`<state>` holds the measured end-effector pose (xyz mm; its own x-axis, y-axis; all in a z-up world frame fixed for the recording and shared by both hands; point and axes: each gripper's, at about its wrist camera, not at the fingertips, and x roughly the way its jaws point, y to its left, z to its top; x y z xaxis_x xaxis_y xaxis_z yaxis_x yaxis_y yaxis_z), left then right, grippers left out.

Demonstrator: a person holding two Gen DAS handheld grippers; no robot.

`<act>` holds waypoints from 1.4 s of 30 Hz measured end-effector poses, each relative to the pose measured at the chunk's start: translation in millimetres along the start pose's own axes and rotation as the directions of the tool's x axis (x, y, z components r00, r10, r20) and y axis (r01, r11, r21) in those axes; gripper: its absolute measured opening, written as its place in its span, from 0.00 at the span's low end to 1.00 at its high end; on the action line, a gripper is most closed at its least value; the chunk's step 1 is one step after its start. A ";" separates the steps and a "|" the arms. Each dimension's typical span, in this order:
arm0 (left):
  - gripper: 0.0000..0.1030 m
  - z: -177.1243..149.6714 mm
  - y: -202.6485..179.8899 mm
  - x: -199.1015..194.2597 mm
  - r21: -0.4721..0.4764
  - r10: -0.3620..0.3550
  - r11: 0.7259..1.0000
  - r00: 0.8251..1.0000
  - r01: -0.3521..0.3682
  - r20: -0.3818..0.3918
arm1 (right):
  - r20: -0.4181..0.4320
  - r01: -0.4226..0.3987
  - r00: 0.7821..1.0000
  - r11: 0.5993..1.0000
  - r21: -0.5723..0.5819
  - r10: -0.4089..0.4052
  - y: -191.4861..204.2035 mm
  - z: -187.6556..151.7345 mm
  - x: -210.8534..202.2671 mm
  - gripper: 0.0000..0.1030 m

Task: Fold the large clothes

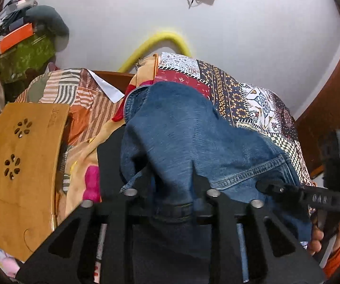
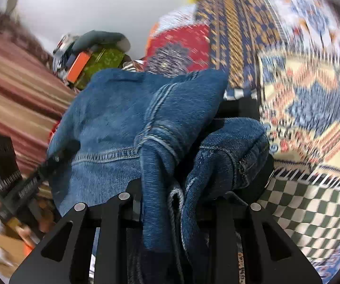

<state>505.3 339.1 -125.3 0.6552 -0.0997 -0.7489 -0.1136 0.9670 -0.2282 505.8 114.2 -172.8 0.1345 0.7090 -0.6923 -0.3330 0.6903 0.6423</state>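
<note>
While you are carrying the blue jacket (image 1: pixel 184 142) over the bed (image 1: pixel 252 99), your left gripper (image 1: pixel 167 179) and right gripper (image 2: pixel 177 177) are each pinching it, so keep both level.

Both tongs tilt downward side by side, the left tongs (image 1: pixel 170 177) nipped narrowly on blue denim bunched between their fingers, the right tongs (image 2: pixel 177 189) likewise clamped on a thick fold of it, with a bare hand (image 1: pixel 316 236) in an orange sleeve gripping the right handle.
</note>
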 end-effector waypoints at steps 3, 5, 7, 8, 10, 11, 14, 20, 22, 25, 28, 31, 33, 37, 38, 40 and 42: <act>0.45 -12.1 -15.3 7.9 0.074 0.101 0.992 0.995 -0.100 -0.008 | -0.029 -0.018 0.999 1.000 0.019 0.019 -16.5 -0.9 -1.7 0.27; 0.46 -18.4 -23.1 4.5 0.108 0.116 0.987 0.993 -0.118 0.022 | -0.027 -0.015 1.000 1.000 0.013 0.015 -14.2 -7.5 -11.6 0.31; 0.48 -21.0 -27.4 -1.3 0.095 0.119 0.988 0.993 -0.120 0.021 | -0.017 0.009 1.000 1.000 0.009 -0.008 -13.5 -15.4 -24.9 0.44; 0.51 -23.0 -29.8 -6.4 0.086 0.122 0.989 0.992 -0.123 0.020 | -0.011 0.038 0.999 0.999 0.006 -0.038 -13.3 -18.2 -30.3 0.50; 0.60 -27.5 -30.7 -11.4 0.097 0.145 0.984 0.989 -0.146 0.023 | 0.011 0.124 0.992 0.992 -0.013 -0.124 -10.2 -22.1 -41.7 0.62; 0.75 -31.1 -33.0 -15.3 0.107 0.168 0.980 0.986 -0.169 0.021 | 0.021 0.144 0.989 0.989 -0.032 -0.144 -9.8 -25.7 -46.0 0.62; 0.88 -43.8 -35.9 -20.1 0.129 0.156 0.980 0.987 -0.152 -0.024 | 0.019 0.119 0.993 0.993 -0.007 -0.118 -19.0 -34.3 -56.0 0.62; 0.90 -64.0 -22.6 -20.9 0.006 0.078 0.997 0.992 -0.077 -0.098 | -0.009 0.076 0.997 0.997 0.029 -0.076 -21.8 -47.3 -52.5 0.62; 0.91 -65.9 -19.4 -19.2 -0.016 0.067 0.998 0.993 -0.068 -0.100 | -0.024 0.062 0.998 0.997 0.046 -0.061 -23.2 -47.9 -45.2 0.61; 0.91 -67.4 -20.1 -17.8 -0.012 0.068 0.998 0.993 -0.070 -0.095 | -0.054 0.026 0.998 0.999 0.035 -0.024 -18.4 -48.9 -37.7 0.27; 0.93 -67.5 -20.1 -16.7 -0.016 0.068 0.997 0.993 -0.070 -0.100 | -0.036 0.041 0.998 0.999 -0.021 -0.042 0.1 -47.1 -46.4 0.19; 0.93 -65.0 -14.3 -16.6 -0.041 0.049 0.998 0.992 -0.055 -0.119 | -0.007 -0.002 1.000 0.999 -0.047 0.002 20.1 -48.4 -63.5 0.16; 0.93 -61.8 -7.1 -18.0 -0.075 0.027 0.997 0.990 -0.037 -0.136 | 0.003 -0.059 0.998 0.998 -0.035 0.059 25.3 -54.9 -74.8 0.16; 0.93 -58.0 3.7 -22.7 -0.117 -0.020 0.993 0.988 0.002 -0.153 | 0.002 -0.094 0.996 0.995 -0.023 0.094 28.0 -83.5 -72.9 0.15; 0.93 -58.6 5.1 -23.2 -0.113 -0.033 0.993 0.987 0.015 -0.160 | -0.001 -0.090 0.996 0.996 -0.010 0.090 23.2 -89.9 -68.6 0.15; 0.93 -62.5 3.2 -21.4 -0.079 -0.028 0.997 0.984 0.014 -0.173 | -0.012 -0.056 0.998 0.998 0.001 0.056 15.1 -101.3 -52.9 0.15; 0.94 -66.3 0.1 -18.1 -0.050 -0.007 0.999 0.983 -0.002 -0.183 | -0.021 0.003 1.000 1.000 0.001 -0.003 7.5 -106.4 -33.1 0.22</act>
<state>443.8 325.5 -153.0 0.5083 -0.1476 -0.8484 -0.1527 0.9541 -0.2575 399.5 80.6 -180.1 0.1163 0.7037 -0.7009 -0.3320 0.6927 0.6403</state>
